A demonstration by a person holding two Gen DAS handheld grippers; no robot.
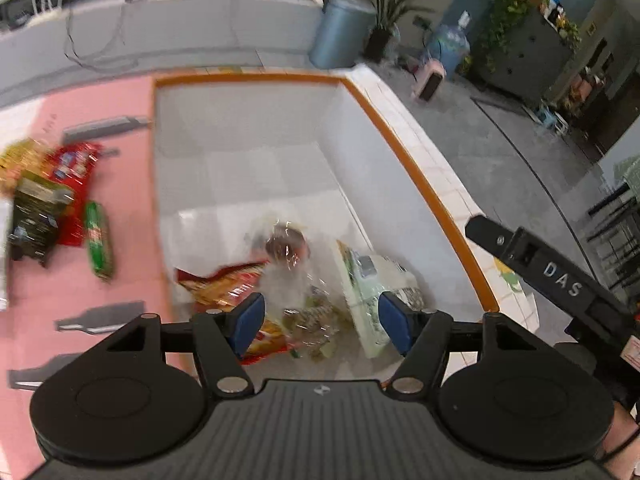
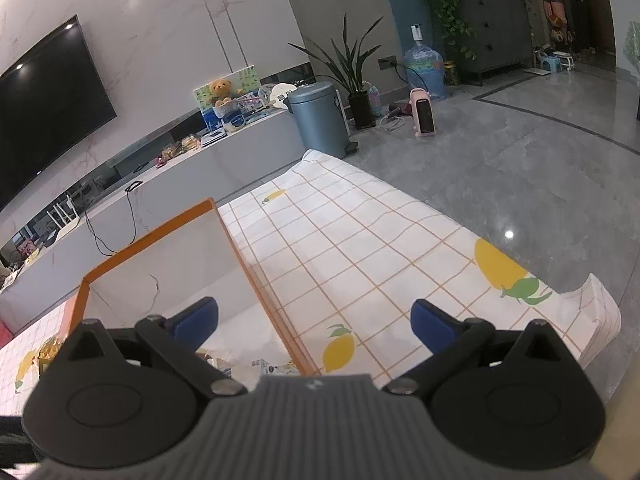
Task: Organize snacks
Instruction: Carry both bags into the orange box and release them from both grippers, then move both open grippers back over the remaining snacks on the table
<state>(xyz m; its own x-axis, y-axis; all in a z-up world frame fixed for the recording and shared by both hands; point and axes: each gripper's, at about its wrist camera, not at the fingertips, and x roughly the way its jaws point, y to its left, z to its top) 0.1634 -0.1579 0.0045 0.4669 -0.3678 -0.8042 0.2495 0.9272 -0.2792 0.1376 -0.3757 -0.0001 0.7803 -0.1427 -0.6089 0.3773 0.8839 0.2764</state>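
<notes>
My left gripper [image 1: 322, 322] hangs open over a white box with an orange rim [image 1: 400, 152]; nothing is pressed between its blue pads. In the box lie a clear bag with a brown pastry [image 1: 286, 244], a red-orange packet [image 1: 232, 284], a pale green packet [image 1: 372, 280] and a clear bag of greenish snacks [image 1: 316, 320]. Left of the box, on the pink mat [image 1: 120, 108], are a green packet [image 1: 98, 240], a red packet [image 1: 76, 176], a dark box [image 1: 38, 212] and a yellow bag [image 1: 18, 160]. My right gripper [image 2: 316, 324] is open and empty above the box's orange rim [image 2: 256, 280].
The lemon-print tablecloth [image 2: 360, 240] ends at the table edge on the right, with grey floor beyond. A blue-grey bin [image 2: 320, 120], a potted plant [image 2: 356, 76], a pink heater [image 2: 422, 118] and a water jug [image 2: 426, 72] stand past the table. A TV [image 2: 48, 112] hangs over a long bench.
</notes>
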